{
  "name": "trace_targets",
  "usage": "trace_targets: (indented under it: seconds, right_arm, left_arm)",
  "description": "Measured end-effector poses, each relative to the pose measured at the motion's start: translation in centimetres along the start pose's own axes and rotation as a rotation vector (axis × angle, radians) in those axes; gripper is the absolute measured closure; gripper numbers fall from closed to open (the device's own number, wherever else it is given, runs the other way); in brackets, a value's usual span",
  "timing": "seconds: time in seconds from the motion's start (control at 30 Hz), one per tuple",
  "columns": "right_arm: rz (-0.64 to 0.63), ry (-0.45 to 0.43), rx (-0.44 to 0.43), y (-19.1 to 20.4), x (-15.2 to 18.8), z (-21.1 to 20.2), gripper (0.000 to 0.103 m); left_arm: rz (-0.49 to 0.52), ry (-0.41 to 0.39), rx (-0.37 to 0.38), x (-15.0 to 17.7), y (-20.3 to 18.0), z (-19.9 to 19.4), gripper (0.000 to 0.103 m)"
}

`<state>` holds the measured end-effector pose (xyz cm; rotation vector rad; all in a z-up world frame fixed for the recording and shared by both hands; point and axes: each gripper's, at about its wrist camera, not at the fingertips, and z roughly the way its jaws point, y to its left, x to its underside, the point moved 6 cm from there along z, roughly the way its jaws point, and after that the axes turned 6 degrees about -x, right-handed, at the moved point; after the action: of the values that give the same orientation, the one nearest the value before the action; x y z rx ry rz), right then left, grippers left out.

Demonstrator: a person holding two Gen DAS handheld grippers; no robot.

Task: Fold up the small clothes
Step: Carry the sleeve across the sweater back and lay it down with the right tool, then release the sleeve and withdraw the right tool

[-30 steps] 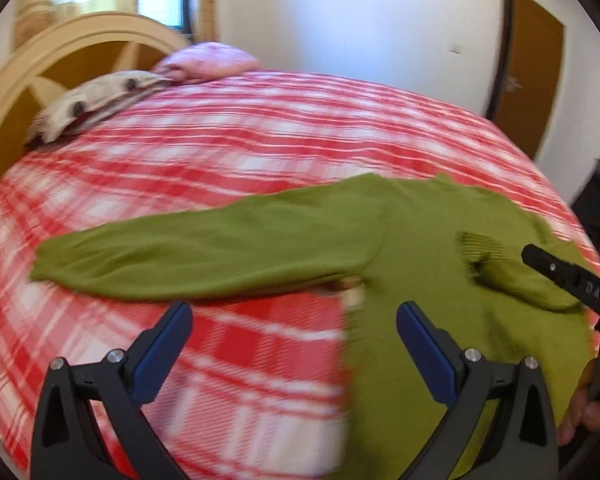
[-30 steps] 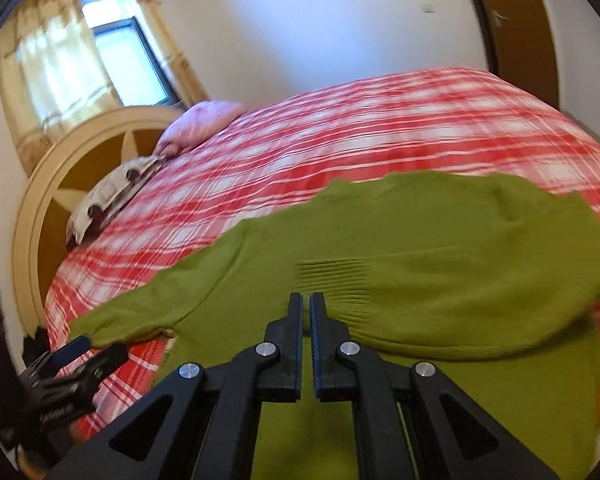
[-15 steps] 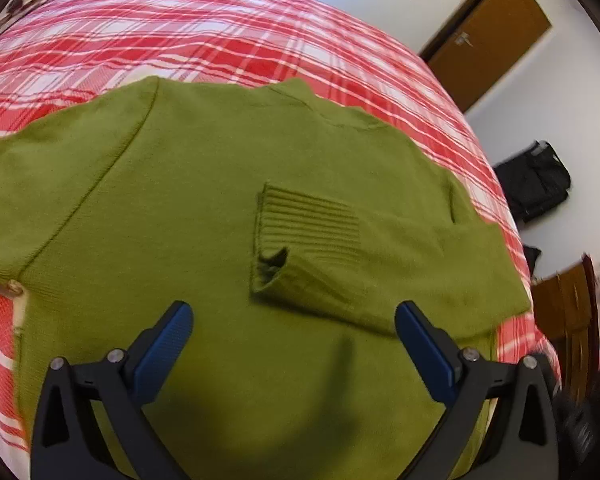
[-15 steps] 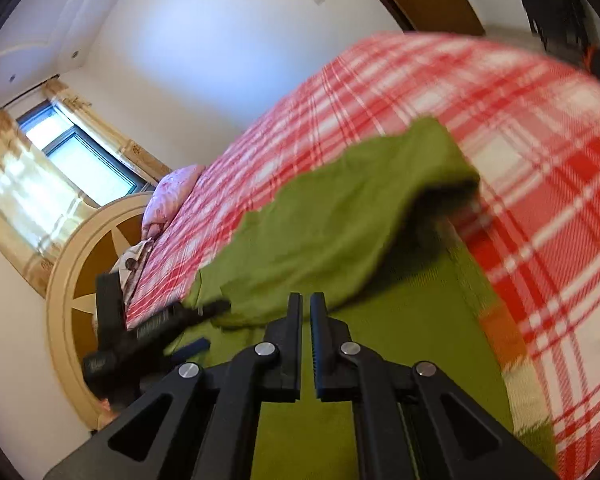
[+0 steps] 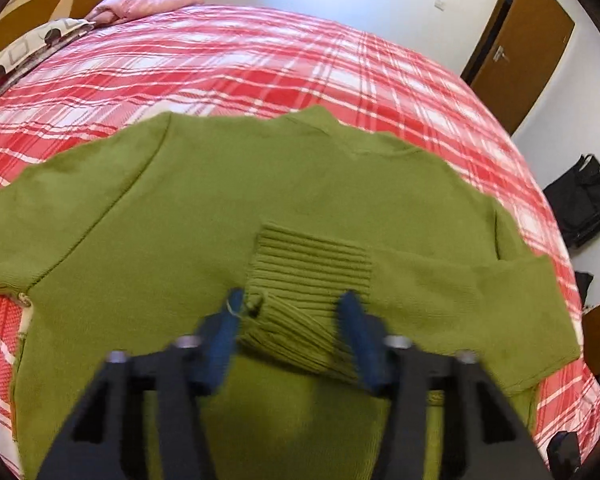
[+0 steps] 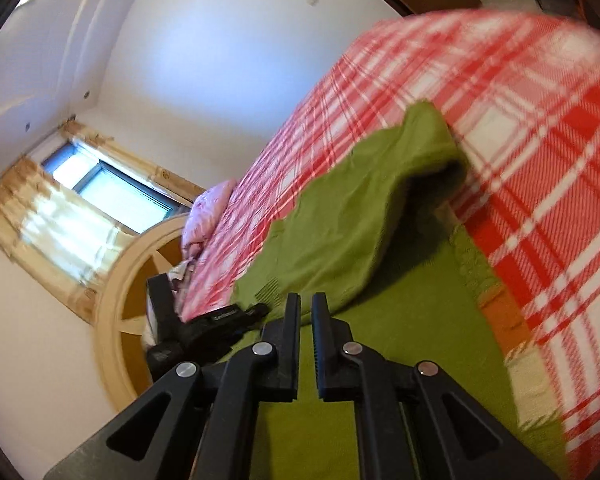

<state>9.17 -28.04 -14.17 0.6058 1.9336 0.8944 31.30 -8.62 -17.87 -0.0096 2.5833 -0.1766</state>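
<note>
Green sweater [image 5: 228,208] lies flat on the plaid bed [image 5: 260,64], filling the lower half of the left wrist frame, one sleeve folded across the chest. Soft, limp knit, light; likely best pinched at the thick ribbed cuff [image 5: 312,264]. Left gripper [image 5: 294,320]: jaws closing, cuff between them, not yet pinched. Right gripper [image 6: 306,320]: jaws together, empty, above the fabric. Only the right wrist view shows the window [image 6: 112,192] at left; only the left shows the door [image 5: 520,44], upper right.
</note>
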Motion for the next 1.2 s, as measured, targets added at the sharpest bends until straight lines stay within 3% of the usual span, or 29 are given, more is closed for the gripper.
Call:
trace_targets:
  seconds: [0.03,0.13,0.4,0.47,0.73,1.0,1.07,1.2]
  right_arm:
    - [-0.028,0.001,0.031,0.0,-0.1,-0.3,0.097]
    - [-0.066,-0.004,0.085,0.2,-0.6,-0.3,0.097]
    - [-0.033,-0.001,0.115,-1.2,-0.1,-0.6,0.097]
    - [-0.047,0.002,0.112,-0.8,0.0,-0.6,0.097]
    - [-0.090,0.006,0.172,-0.4,-0.3,0.3,0.097]
    - [-0.193,-0.001,0.270,-0.1,-2.8,1.5,0.097]
    - [-0.257,-0.008,0.307,0.2,-3.9,2.2,0.097]
    - [-0.363,0.063,0.376,-1.2,-4.8,6.0,0.097]
  left_arm:
    - [-0.014,0.004,0.013,-0.2,0.3,0.0,0.095]
    - [-0.044,0.021,0.094,-1.0,0.6,0.0,0.096]
    - [0.068,-0.167,0.112,-2.2,-0.7,-4.1,0.097]
    - [0.059,-0.177,0.109,-3.4,0.0,-4.1,0.097]
    - [0.025,-0.259,-0.034,-7.0,5.8,-3.7,0.097]
    - [0.059,-0.197,-0.206,-6.4,7.7,2.5,0.093]
    - [0.040,-0.190,-0.211,-6.7,7.9,2.4,0.089]
    - [0.036,-0.186,-0.234,-6.7,8.3,1.5,0.085]
